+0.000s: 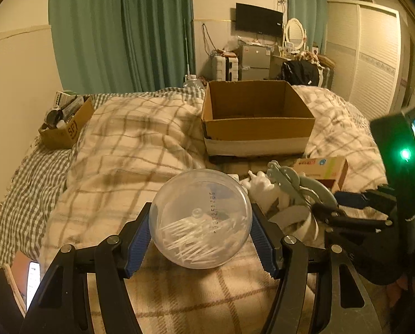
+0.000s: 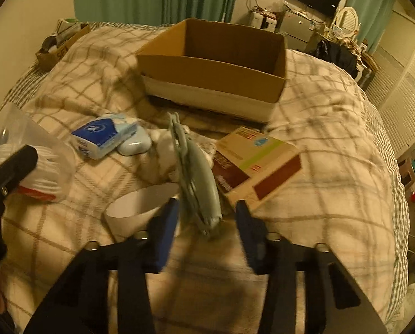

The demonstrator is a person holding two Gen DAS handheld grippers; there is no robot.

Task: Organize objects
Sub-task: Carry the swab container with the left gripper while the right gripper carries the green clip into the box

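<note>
My left gripper is shut on a clear round tub of cotton swabs and holds it above the plaid blanket; the tub also shows in the right wrist view at the far left. An open, empty-looking cardboard box sits on the bed beyond it. My right gripper is open, its fingers either side of the handle end of a grey-green metal tool, which also shows in the left wrist view. The right gripper appears there at the right.
On the blanket lie a blue tissue pack, a pale oval case, a white paper ring, white cloth and a flat carton. A small box of items sits at the far left. A phone lies lower left.
</note>
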